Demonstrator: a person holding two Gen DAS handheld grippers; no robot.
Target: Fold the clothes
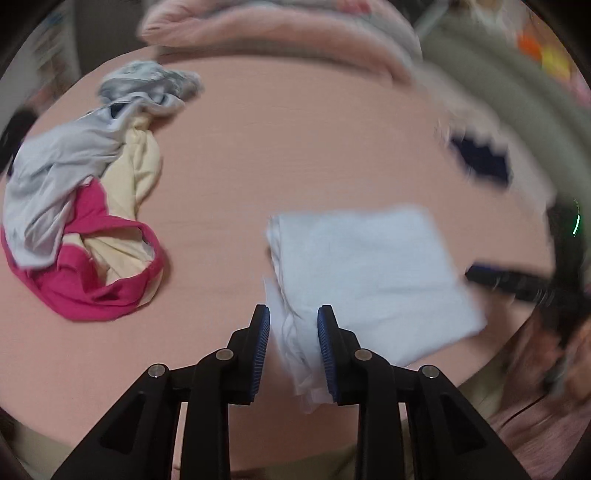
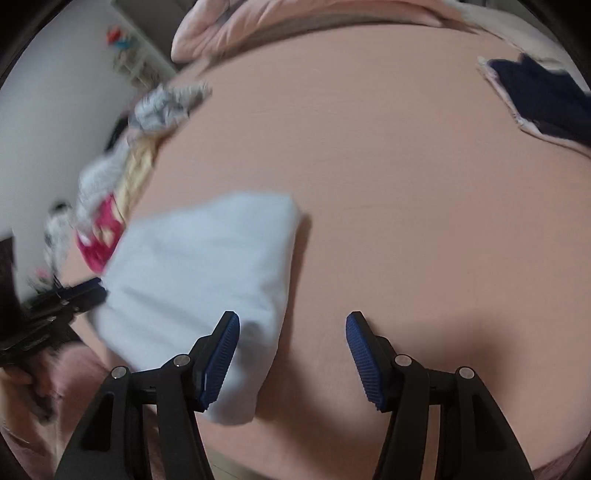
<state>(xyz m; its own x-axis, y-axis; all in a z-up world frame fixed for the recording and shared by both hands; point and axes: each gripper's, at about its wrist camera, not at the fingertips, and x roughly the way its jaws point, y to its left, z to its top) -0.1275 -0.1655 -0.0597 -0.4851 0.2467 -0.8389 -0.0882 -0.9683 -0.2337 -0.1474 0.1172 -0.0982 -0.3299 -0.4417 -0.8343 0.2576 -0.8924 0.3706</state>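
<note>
On the pink round table a folded white cloth is lying as a rough square near the person's edge, its loose layered hem trailing back toward the left wrist camera. That hem is sitting between the two blue pads of the left gripper, whose fingers are standing a little apart with fabric filling the gap; the blur is hiding whether the pads are actually pinching it, so I cannot tell if this gripper is clamping or merely straddling the hem. At the cloth's right edge in this view, the dark finger of the right gripper is reaching in, smeared by motion.

From the right wrist camera, the right gripper is showing its jaws spread wide, nothing between them, with its left pad lying over the near edge of the white cloth and its right pad hanging over bare tabletop.

Toward the table's left side a heap of unfolded clothes is sprawling: grey, cream and magenta pieces tangled together. A dark navy garment is resting at the far right edge, well apart from the cloth, and a pink quilt is bunching beyond the table
</note>
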